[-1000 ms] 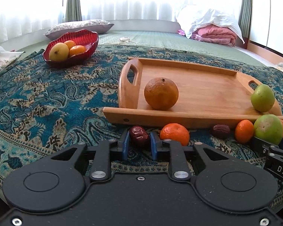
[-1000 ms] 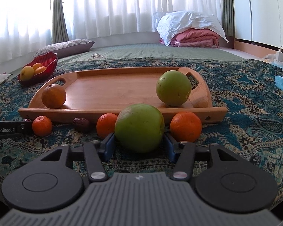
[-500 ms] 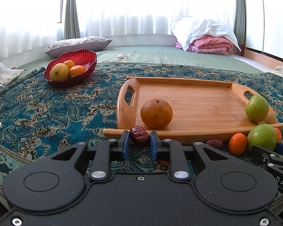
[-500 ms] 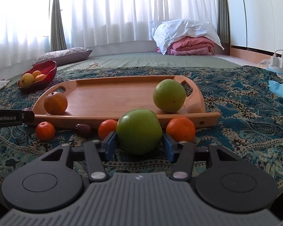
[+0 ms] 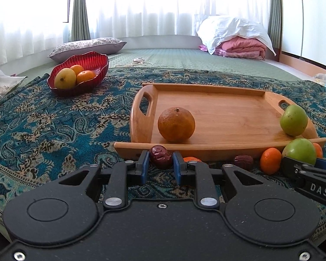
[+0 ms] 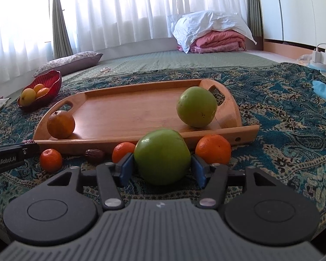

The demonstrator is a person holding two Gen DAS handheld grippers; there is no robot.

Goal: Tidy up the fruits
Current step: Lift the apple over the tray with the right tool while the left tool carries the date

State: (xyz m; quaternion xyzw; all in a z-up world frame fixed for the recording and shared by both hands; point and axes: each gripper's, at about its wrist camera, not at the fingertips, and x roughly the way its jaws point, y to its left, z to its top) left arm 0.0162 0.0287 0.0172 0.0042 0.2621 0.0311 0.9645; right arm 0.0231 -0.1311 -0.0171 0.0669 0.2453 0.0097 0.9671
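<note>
The left gripper (image 5: 160,160) is clamped on a wrinkled dark red date (image 5: 160,158), which is held just in front of the near rim of a wooden tray (image 5: 228,113). The right gripper (image 6: 162,165) is seen with its jaws parted: they have just been opening, and a green apple (image 6: 162,156) sits between the blue pads, a thin gap showing at the right pad. Beneath both, a teal paisley cloth (image 5: 54,130) is spread, and the tray is laid on it. Along the tray's near edge three mandarins (image 6: 213,149) (image 6: 122,151) (image 6: 51,159) and a second date (image 6: 95,155) are scattered on the cloth, so the way to the tray is crowded. On the tray a large dull orange (image 5: 176,124) is placed near the left handle and a second green apple (image 6: 196,107) near the right handle. Farther left, a red ribbed bowl (image 5: 91,62) is filled with a yellow fruit and two orange ones. Behind the cloth a green mat (image 5: 184,58) is laid, with a patterned pillow (image 5: 87,45) and a pile of pink and white bedding (image 5: 241,45) set against white curtains (image 6: 119,10). The apple between the jaws is smooth, bright green and faintly speckled; the date is glossy and creased.
</note>
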